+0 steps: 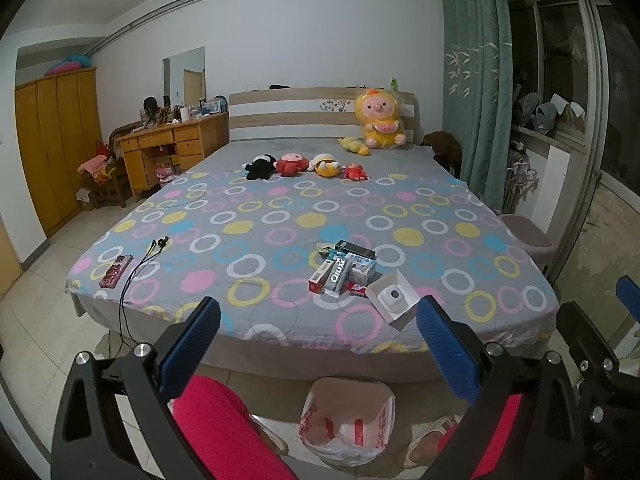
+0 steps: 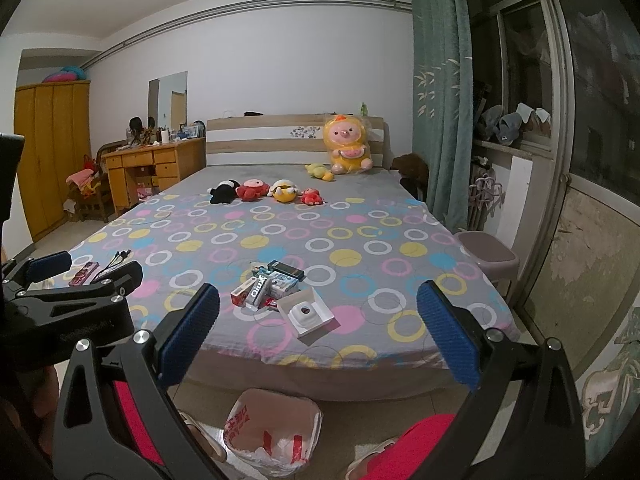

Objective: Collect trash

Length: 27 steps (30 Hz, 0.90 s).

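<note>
- While both grippers are held before the bed, the left gripper (image 1: pixel 318 342) and the right gripper (image 2: pixel 318 340) are seen with fingers wide apart, nothing between them.
- At the bottom centre, a plastic bag (image 1: pixel 347 420) is seen open on the floor between red-clad legs (image 1: pixel 224 428).
- Further off, small boxes (image 1: pixel 342 270) and an open white box (image 1: pixel 394 296) are clustered on the bed (image 1: pixel 280 216).
- Plush toys (image 1: pixel 304 165) are lined up mid-frame beyond them.

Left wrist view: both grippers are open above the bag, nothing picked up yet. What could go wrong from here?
1. The open white box lies at the bed's near edge; a nudge might tip it to the floor beside the plastic bag.
2. The small boxes overlap, so a grasp may drag neighbours.
3. The phone and cable could be mistaken for trash.
</note>
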Available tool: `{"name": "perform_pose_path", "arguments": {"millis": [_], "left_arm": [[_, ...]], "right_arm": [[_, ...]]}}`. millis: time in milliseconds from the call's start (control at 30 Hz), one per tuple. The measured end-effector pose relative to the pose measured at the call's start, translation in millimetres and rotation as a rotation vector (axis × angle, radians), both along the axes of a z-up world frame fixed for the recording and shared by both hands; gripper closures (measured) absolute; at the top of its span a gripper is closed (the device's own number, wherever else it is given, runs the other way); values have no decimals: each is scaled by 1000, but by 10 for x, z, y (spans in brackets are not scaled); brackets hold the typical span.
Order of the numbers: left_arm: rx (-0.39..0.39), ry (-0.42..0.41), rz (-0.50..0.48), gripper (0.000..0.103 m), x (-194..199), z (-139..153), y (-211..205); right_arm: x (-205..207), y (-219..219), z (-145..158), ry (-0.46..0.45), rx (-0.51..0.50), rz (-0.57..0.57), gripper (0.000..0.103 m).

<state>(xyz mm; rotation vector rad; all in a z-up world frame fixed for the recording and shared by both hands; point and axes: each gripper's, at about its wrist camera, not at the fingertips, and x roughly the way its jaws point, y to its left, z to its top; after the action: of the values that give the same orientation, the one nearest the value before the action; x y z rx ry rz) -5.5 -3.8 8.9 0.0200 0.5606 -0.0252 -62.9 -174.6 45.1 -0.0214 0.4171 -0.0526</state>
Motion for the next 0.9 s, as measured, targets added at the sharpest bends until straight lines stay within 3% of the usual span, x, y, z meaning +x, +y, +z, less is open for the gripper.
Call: {"name": "perform_pose_path", "arguments": {"millis": [900], "left_arm": [[9,1,-14,7,-47,-67,-35]], "right_arm": [[21,-23,-46,-2,15,-4,6]]}}
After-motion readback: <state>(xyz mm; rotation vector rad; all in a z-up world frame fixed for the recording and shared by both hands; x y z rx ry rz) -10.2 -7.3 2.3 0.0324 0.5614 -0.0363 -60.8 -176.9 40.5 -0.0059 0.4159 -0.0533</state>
